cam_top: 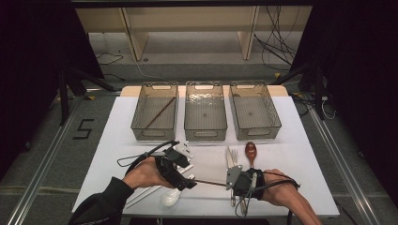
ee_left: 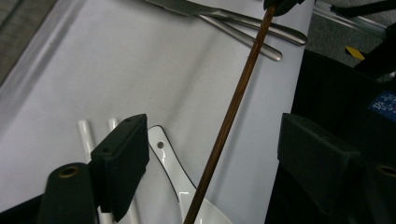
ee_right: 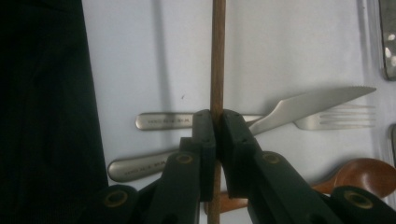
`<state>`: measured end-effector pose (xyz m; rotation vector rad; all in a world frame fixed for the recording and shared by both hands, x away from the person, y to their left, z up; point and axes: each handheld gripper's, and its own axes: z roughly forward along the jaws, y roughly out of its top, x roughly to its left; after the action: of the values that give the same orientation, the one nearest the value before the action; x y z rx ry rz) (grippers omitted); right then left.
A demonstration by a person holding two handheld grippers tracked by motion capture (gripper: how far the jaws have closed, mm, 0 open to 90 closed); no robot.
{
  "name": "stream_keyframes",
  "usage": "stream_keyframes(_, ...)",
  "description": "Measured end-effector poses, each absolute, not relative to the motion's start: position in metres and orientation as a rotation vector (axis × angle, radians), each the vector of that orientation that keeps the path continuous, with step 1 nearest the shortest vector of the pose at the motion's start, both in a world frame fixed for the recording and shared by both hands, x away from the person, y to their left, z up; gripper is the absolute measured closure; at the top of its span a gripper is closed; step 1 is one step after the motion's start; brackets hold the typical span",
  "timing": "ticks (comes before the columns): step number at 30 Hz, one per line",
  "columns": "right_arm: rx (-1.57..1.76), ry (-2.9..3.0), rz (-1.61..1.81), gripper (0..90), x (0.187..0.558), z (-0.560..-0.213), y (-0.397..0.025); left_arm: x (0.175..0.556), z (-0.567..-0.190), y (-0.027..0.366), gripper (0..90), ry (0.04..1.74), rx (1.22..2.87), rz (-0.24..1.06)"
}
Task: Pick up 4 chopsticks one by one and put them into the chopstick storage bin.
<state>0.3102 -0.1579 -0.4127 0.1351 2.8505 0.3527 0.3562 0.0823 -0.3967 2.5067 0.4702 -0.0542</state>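
A brown chopstick hangs just above the white table between my two hands. My right gripper is shut on one end of this chopstick. The other end runs between the wide-apart jaws of my open left gripper; the chopstick touches neither pad. In the high view the left gripper and the right gripper face each other near the front edge. A second brown chopstick lies in the left clear bin.
A middle bin and a right bin stand at the back. A white spoon and white chopsticks lie under my left hand. A knife, a fork and a wooden spoon lie by my right.
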Motion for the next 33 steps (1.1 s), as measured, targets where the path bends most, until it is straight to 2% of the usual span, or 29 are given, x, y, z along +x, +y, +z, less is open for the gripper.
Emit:
stream_keyframes(3, 0.122, 2.852, 0.351, 85.2, 0.309, -0.412, -0.156, 0.355, -0.401, 0.077, 26.8, 0.452, 2.54, -0.083)
stream_keyframes(24, 0.072, 2.86, 0.362, 85.2, 0.302, -0.411, -0.146, 0.357, -0.408, 0.059, 65.5, 0.309, 2.646, -0.238)
stream_keyframes(33, 0.047, 2.864, 0.358, 85.2, 0.301, -0.413, -0.145, 0.356, -0.411, 0.055, 74.0, 0.267, 2.667, -0.263)
